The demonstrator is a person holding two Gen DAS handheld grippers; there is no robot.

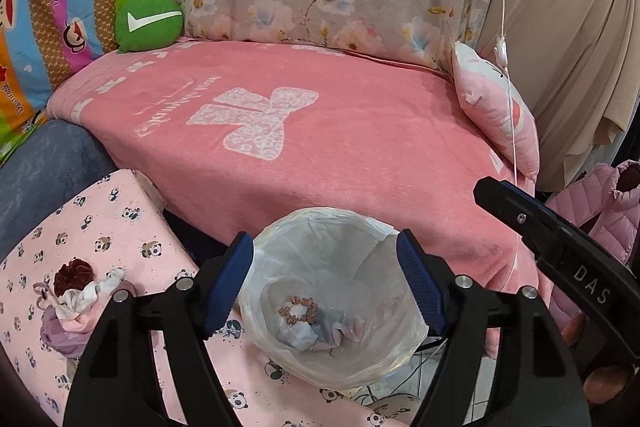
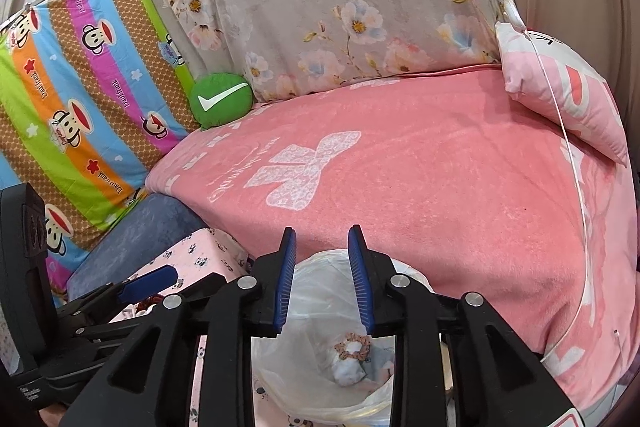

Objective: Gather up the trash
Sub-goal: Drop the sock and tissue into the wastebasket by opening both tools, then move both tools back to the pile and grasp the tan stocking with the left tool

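Bin lined and holding trash, both grippers empty above it

Bin [image 1: 332, 291], lined with a clear plastic bag, stands against the pink blanket [image 1: 340, 147]; at its bottom lie a scrunchie [image 1: 298, 309] and crumpled cloth scraps [image 1: 316, 335]. More scraps [image 1: 80, 299] sit on the panda-print box [image 1: 120, 227]. The left gripper [image 1: 326, 279] hangs wide apart over the bin, holding nothing. The right gripper [image 2: 322, 279] stands partly parted, empty.

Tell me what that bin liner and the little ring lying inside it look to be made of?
The bin liner looks like thin, glossy plastic film: translucent, wrinkled and catching the light. The ring seems to be a gathered fabric scrunchie, matt and ruffled with a small print; its exact cloth cannot be told from here.
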